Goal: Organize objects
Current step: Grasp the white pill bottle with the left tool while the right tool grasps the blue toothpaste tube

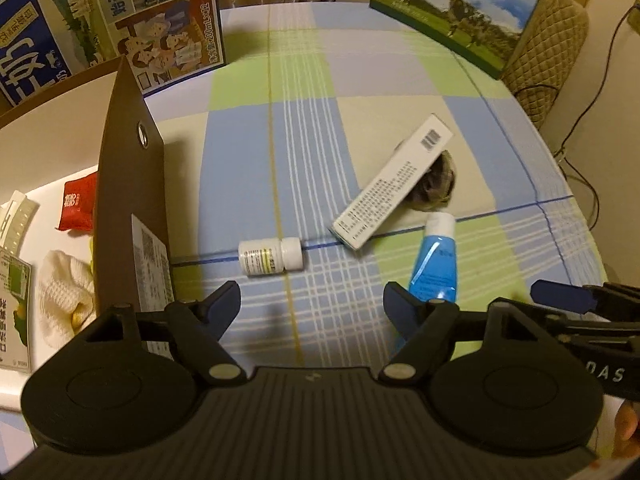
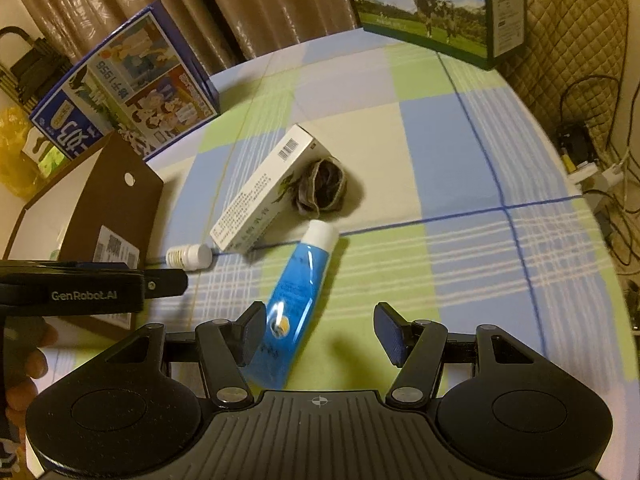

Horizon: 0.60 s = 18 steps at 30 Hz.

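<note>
Some things already lie in the brown box [image 1: 132, 208]. On the checked surface [image 1: 500, 160] remain the pill bottle [image 1: 271, 256], white carton [image 1: 394, 184], dark bundle [image 1: 436, 182] and blue tube [image 2: 298, 296]. The left gripper [image 1: 312, 310] and right gripper [image 2: 320, 334] are wide open, empty.

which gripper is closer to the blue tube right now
Right. The right gripper is open with its left finger right beside the blue tube; the left gripper is open to the tube's left, nearer the pill bottle.

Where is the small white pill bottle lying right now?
The pill bottle lies on its side on the checked tablecloth, between the brown cardboard box on the left and the long white carton, just ahead of the open left tongs.
</note>
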{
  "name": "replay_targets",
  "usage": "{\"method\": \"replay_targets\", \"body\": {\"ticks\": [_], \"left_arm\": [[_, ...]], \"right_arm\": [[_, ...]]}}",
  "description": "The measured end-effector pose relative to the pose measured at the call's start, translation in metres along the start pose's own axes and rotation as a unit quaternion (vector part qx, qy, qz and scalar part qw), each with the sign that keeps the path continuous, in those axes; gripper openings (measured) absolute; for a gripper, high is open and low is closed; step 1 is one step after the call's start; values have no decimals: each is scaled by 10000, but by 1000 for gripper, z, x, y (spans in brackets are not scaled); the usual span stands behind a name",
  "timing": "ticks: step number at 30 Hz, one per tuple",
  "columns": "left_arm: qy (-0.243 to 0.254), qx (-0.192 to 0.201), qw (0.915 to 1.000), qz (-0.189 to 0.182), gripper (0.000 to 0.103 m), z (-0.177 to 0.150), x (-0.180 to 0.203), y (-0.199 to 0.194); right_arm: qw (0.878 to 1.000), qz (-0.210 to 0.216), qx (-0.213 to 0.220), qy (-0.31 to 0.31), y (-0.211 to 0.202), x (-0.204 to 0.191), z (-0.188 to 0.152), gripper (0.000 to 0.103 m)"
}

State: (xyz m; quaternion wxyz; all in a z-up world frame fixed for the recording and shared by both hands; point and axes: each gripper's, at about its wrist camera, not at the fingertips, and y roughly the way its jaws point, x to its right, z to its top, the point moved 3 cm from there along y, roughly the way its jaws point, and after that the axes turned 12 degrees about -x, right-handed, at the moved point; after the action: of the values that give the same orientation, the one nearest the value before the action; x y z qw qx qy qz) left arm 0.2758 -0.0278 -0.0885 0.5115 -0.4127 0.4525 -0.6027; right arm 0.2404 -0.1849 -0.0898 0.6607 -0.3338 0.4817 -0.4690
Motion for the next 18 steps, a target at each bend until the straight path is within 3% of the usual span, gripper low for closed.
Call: {"method": "replay_targets", "body": {"ticks": [8,18], "left_arm": [[-23,-159,9997,157,75,14,-8,18],[-122,-365,9987,345,71,26,-15,42]], "right_arm": [[10000,-3,-75,55,39,-8,20,57],[9989,-449,-77,-113,71,-17,33,56]]}}
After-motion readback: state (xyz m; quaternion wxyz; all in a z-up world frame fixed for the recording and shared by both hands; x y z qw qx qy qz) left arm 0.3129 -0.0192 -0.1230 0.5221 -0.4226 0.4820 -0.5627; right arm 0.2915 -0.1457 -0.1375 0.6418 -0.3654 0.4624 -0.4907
